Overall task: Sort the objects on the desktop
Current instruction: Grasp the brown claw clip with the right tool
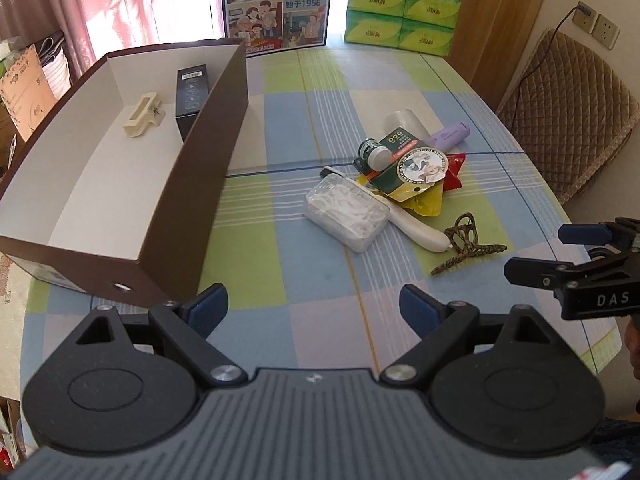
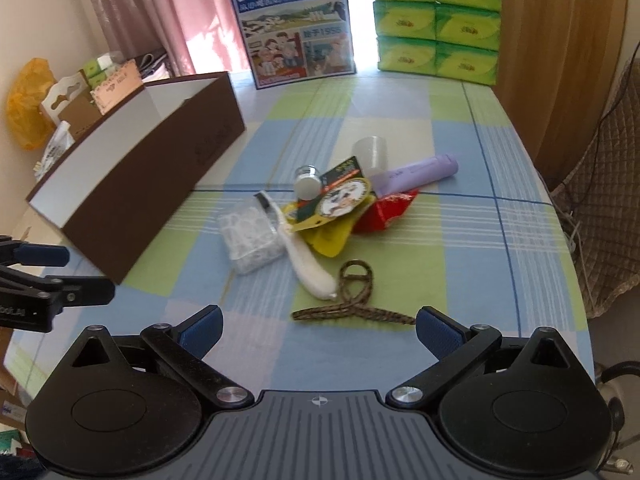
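Checked cloth in blue, green and lilac covers the counter (image 1: pixel 320 80), with a milk poster (image 1: pixel 276 4) and stacked green tissue packs (image 1: pixel 400 4) standing along its far edge, out of the working area. From the left wrist view, the brown box (image 1: pixel 208 128) lies on the left side with its top open; a cream hair clip (image 1: pixel 142 114) and a dark carton (image 1: pixel 192 88) already lie inside, which suggests it serves as the collecting bin. Just right of it, the unsorted heap sits mid-counter: a clear box of floss picks (image 1: pixel 347 211), a white toothbrush (image 1: pixel 416 228), a small bottle (image 1: pixel 372 151) resting on a green carded pack (image 1: pixel 416 168), and a brown patterned hair claw (image 1: pixel 468 244) lying nearest the operator. The left tongs (image 1: pixel 310 300) hang above bare cloth, spread wide and empty. The right tongs (image 1: pixel 532 252) enter at the right edge, likewise holding nothing. From the right wrist view, the right tongs (image 2: pixel 318 324) stand wide apart and empty, the hair claw (image 2: pixel 356 300) lying just ahead of them, not yet touched; in my judgement it is the likely first pick. A purple tube (image 2: pixel 420 172) and an upturned clear cup (image 2: pixel 370 154) lie at the heap's far side. The left tongs (image 2: pixel 60 276) show at the left edge beside the box.
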Action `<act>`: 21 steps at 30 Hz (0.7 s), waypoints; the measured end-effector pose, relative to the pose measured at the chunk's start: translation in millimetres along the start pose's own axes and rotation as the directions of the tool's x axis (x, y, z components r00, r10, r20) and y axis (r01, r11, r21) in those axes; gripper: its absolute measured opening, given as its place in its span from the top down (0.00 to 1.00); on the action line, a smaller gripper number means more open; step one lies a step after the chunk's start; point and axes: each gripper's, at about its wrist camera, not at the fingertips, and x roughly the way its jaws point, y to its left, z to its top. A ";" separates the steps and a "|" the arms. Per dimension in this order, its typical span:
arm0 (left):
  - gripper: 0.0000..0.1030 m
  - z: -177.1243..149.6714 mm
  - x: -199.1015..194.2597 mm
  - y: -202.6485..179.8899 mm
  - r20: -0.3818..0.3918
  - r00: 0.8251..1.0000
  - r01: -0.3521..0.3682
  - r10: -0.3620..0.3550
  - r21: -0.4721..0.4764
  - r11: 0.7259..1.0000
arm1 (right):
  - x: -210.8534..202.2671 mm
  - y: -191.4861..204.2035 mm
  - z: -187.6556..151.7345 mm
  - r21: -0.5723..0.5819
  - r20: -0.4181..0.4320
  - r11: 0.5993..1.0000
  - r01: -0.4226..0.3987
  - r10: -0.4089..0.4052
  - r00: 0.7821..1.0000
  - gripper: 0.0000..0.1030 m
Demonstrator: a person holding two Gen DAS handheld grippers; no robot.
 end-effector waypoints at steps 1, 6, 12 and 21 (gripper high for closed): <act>0.12 1.3 3.2 -0.8 -0.002 1.000 -0.002 0.002 0.002 1.000 | 3.6 -2.7 1.0 -0.001 -0.003 1.000 0.002 -0.002 1.000 0.11; 0.14 8.3 20.7 -1.4 -0.021 1.000 -0.008 0.008 -0.004 1.000 | 25.7 -14.2 5.7 0.010 -0.019 1.000 0.004 -0.004 1.000 0.45; 0.15 16.3 43.2 -3.3 -0.046 0.999 -0.007 0.007 0.000 1.000 | 55.9 -23.5 12.0 0.017 -0.042 0.999 0.030 -0.029 0.999 0.57; 0.15 31.7 78.2 -11.9 -0.080 0.997 0.019 -0.017 0.029 0.999 | 89.7 -35.2 12.3 0.028 -0.096 1.000 0.013 -0.010 0.995 0.67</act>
